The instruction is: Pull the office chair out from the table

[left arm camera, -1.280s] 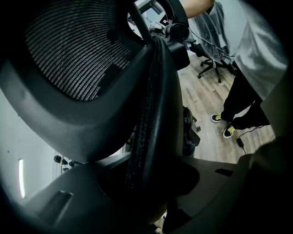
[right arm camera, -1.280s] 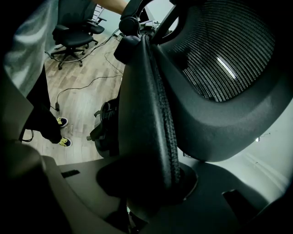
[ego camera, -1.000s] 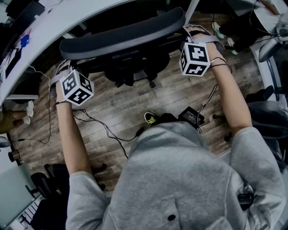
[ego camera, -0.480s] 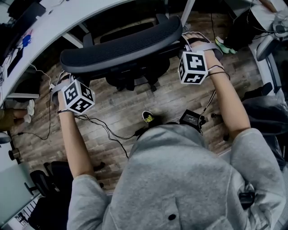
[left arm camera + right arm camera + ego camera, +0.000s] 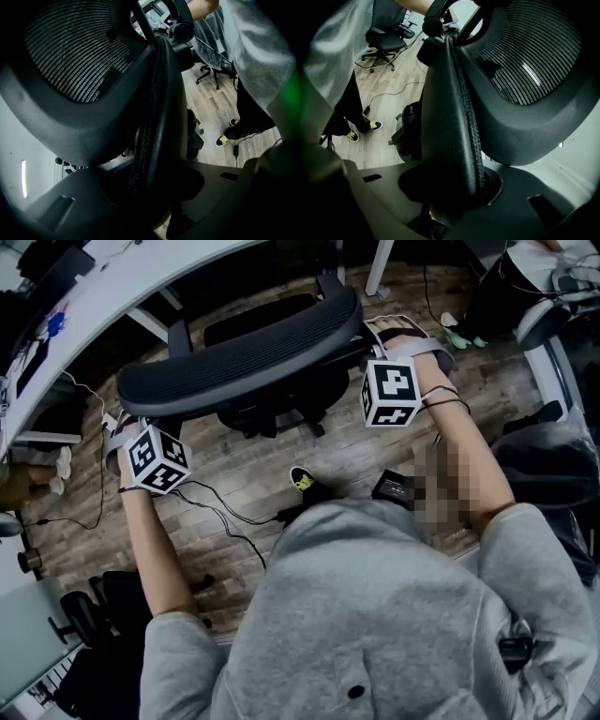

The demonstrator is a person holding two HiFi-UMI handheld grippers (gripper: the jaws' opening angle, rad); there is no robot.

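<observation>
Left gripper (image 5: 154, 187), right gripper (image 5: 454, 187) each pinched backrest (image 5: 244, 352) rim between jaws. Office chair (image 5: 267, 409) judged heavy, probably free-rolling; rigid rim best hold.

Wood-plank floor (image 5: 253, 460). Yellow-and-black shoe (image 5: 302, 480) at centre of head view; black power brick (image 5: 394, 488) at its 3 o'clock, black cable (image 5: 221, 511) trailing toward 9 o'clock. Spare chair base (image 5: 80, 620) at 8 o'clock.
</observation>
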